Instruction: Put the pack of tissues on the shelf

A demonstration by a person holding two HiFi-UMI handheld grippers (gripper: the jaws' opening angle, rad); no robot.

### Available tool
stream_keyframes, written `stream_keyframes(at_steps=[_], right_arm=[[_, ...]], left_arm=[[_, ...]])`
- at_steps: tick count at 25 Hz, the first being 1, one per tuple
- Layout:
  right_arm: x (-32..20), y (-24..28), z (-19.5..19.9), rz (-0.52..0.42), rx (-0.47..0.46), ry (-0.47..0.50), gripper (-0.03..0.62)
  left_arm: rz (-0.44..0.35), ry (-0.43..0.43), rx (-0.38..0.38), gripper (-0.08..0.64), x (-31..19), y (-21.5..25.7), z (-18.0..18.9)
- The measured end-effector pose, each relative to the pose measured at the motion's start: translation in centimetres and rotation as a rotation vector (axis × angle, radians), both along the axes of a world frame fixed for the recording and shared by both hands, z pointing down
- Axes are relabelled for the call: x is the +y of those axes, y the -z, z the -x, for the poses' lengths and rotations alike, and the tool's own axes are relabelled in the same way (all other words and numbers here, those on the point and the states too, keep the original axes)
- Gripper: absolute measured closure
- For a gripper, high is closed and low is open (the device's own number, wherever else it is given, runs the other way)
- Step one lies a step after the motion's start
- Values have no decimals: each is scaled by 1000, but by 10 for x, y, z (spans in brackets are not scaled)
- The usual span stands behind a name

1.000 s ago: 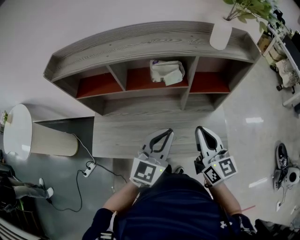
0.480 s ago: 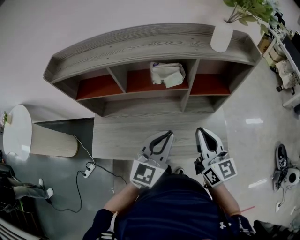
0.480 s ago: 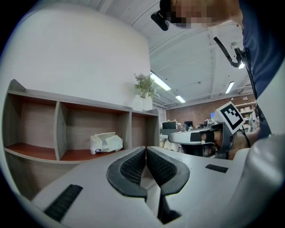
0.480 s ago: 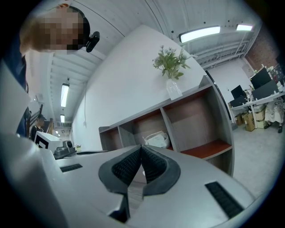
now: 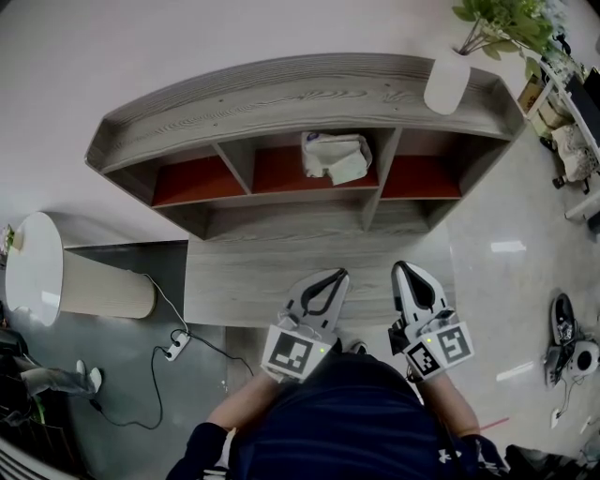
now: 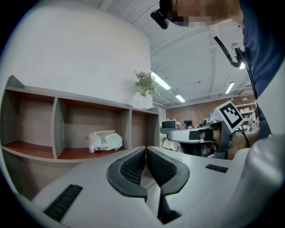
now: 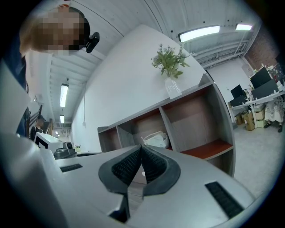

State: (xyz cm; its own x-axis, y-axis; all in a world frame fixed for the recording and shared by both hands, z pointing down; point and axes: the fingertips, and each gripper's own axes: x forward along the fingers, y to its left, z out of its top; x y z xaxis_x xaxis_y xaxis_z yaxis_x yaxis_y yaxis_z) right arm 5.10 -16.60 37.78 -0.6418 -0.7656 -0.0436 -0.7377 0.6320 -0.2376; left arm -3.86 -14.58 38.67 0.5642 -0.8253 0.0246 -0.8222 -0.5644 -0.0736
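Already in place: pack of tissues (image 5: 336, 155) lies in the middle compartment of the shelf (image 5: 281, 94), on the red board, slightly crumpled, right of centre. Left gripper (image 5: 336, 276) and right gripper (image 5: 406, 269) hang level near the person's body, well apart from the shelf, jaws pressed together on nothing. Looks done to me. Hands off, don't reach back in, keep clear of the vase (image 5: 446, 80) on top.

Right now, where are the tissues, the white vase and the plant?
pack of tissues (image 5: 336, 155), head view, middle of its white wrapper.
white vase (image 5: 446, 82), head view, middle of its body.
plant (image 5: 506, 19), head view, its green leaves.
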Motion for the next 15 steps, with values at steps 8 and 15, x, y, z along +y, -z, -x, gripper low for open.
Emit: stream_keyframes(at_steps=[8,15], right_arm=[[-7,-1,1,7,-3,-2,581],[-12,-4,-2,15,-3,-10,581]], left_arm=[[9,-10,3,540,-8,-1,-1],[11,-20,-6,540,-14,-4,-4]])
